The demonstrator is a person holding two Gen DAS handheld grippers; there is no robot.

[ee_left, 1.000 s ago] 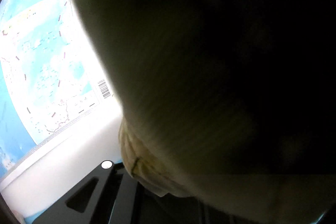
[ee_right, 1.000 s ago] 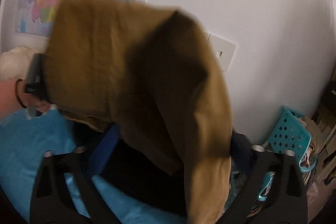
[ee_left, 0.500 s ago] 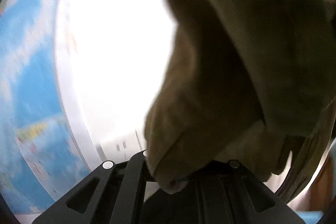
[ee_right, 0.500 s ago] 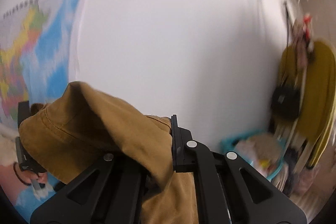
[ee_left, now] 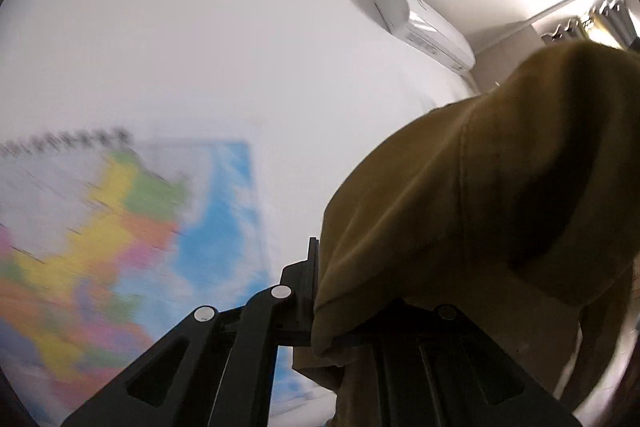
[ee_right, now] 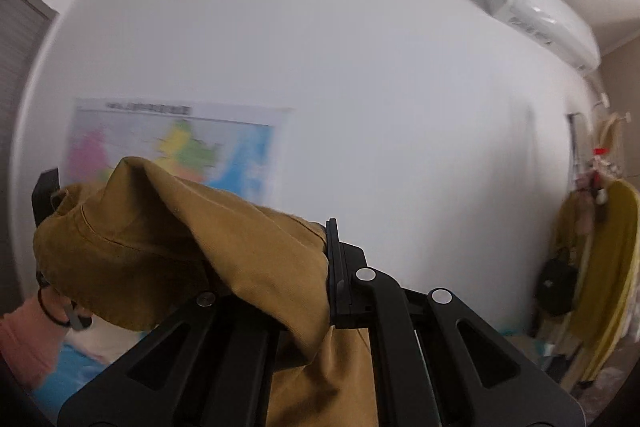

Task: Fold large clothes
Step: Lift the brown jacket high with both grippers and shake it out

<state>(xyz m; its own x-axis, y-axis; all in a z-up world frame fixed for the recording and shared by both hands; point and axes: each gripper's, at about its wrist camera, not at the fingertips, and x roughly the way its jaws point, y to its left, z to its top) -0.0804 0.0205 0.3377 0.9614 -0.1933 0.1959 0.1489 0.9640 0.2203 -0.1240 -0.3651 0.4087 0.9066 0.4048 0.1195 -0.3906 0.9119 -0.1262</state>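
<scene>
Left tool (ee_left: 320,291) clenched on the tan garment (ee_left: 480,219), bunched at 3 o'clock. Right tool (ee_right: 316,267) clenched on the same cloth, draped toward 9 o'clock. Soft, floppy, mid-weight; judge seams or hems the best grip points.

Soft daylight, motion blur, fisheye vignette

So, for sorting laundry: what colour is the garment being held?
Mustard brown garment, plain; clearest in the right wrist view.
</scene>
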